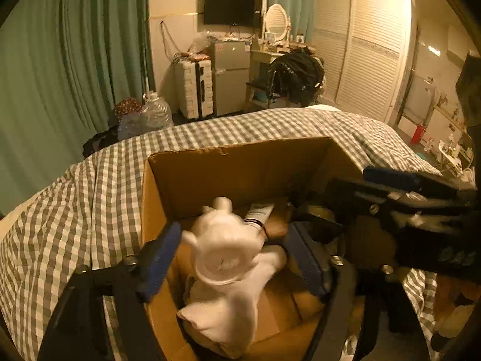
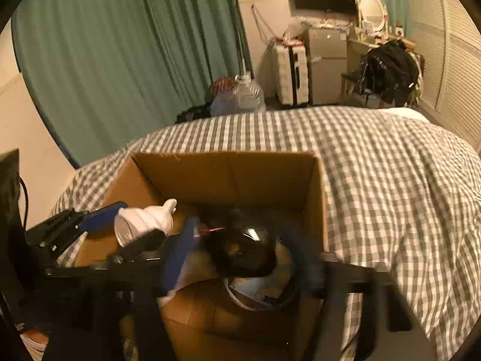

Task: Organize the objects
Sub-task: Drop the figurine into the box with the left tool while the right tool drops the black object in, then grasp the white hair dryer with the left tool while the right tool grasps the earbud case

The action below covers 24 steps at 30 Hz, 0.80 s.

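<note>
An open cardboard box (image 1: 240,162) stands on a checked bed; it also shows in the right wrist view (image 2: 228,174). My left gripper (image 1: 231,258) is open over the box, with a white figurine (image 1: 224,252) between its blue fingers, seemingly loose. In the right wrist view the figurine (image 2: 144,219) sits between the left gripper's fingers above the box's left side. My right gripper (image 2: 240,255) is open inside the box around a dark round object (image 2: 243,249) above a shiny ring-shaped item (image 2: 258,294). A white tube (image 1: 258,212) lies in the box.
The checked bedspread (image 2: 390,180) spreads around the box. Green curtains (image 1: 75,60) hang at the left. A suitcase (image 1: 195,88), small fridge (image 1: 230,75), water jug (image 1: 156,111), chair with dark clothes (image 1: 297,75) and wardrobe (image 1: 360,48) stand beyond the bed.
</note>
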Motion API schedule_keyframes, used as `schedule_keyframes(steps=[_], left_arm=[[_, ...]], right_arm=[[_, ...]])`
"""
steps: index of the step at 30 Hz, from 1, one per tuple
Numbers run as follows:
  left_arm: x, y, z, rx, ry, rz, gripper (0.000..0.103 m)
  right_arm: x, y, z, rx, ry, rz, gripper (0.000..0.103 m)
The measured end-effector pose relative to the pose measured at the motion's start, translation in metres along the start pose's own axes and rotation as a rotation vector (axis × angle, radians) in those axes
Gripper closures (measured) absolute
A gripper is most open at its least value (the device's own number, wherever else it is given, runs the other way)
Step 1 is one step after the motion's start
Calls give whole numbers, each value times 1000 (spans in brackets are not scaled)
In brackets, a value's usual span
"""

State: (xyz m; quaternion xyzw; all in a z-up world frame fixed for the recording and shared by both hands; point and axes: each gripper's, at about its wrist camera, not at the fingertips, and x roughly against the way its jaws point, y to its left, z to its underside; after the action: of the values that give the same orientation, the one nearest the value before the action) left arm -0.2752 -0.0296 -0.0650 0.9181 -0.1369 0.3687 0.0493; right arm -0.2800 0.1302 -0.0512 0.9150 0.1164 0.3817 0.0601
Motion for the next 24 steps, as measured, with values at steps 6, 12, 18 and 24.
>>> schedule_keyframes(steps=[6, 12, 18, 24], left_arm=[[29, -21, 3, -26, -47, -33, 13], [63, -29, 10, 37, -84, -75, 8], [72, -44, 38, 45, -70, -119, 8], [63, -75, 73, -66, -62, -224, 8]], right_arm=[[53, -4, 1, -8, -92, 1, 32], [114, -7, 11, 22, -129, 84, 32], [146, -22, 34, 14, -102, 123, 29], [122, -39, 74, -15, -36, 148, 29]])
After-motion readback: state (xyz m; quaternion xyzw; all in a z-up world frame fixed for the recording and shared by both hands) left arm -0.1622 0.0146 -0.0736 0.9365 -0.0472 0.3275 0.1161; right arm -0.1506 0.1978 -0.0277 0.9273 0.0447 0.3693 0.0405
